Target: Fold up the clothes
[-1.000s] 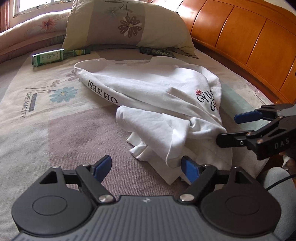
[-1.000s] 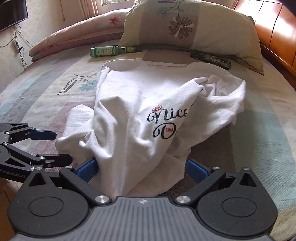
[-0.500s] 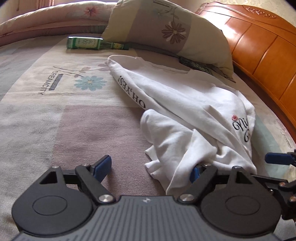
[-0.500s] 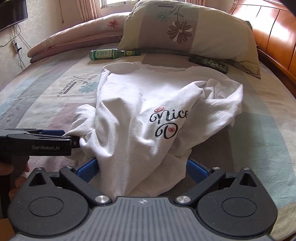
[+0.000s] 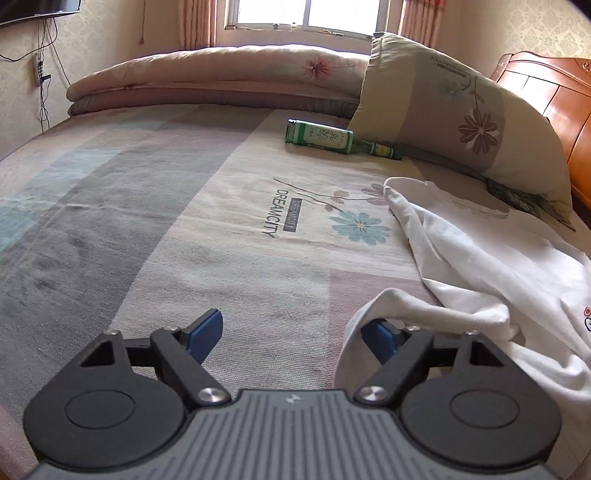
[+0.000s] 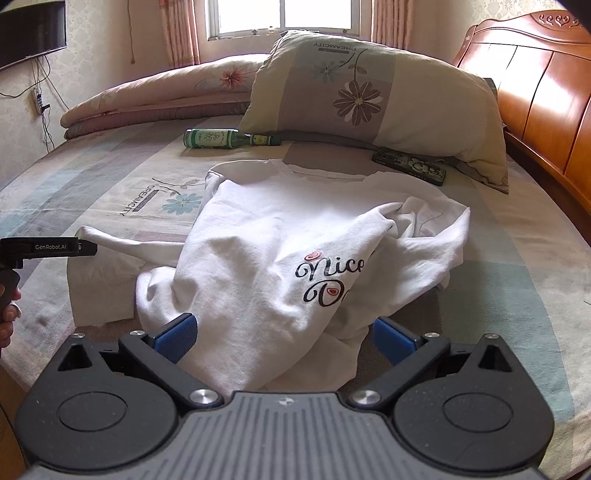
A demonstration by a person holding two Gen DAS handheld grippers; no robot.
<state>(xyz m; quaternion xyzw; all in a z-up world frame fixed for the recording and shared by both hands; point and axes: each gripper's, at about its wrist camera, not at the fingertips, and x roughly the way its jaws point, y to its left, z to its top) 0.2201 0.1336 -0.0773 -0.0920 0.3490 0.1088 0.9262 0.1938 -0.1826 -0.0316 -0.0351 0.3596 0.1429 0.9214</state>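
At nine o'clock in the right wrist view, the left gripper (image 6: 83,246) reached in side-on beside a sleeve of the white T-shirt (image 6: 266,251), its fingers apart with only a fold of sleeve draped over the right one. The shirt lay crumpled mid-bed (image 6: 517,295). At six o'clock the right gripper (image 6: 284,336) had its fingers apart, shirt hem lying loosely between them. A green bottle (image 6: 218,139) lay at twelve o'clock beside the pillow (image 6: 406,110).

Home bedroom: bed (image 5: 221,229), pillow (image 6: 388,99), curtained window (image 6: 280,18).
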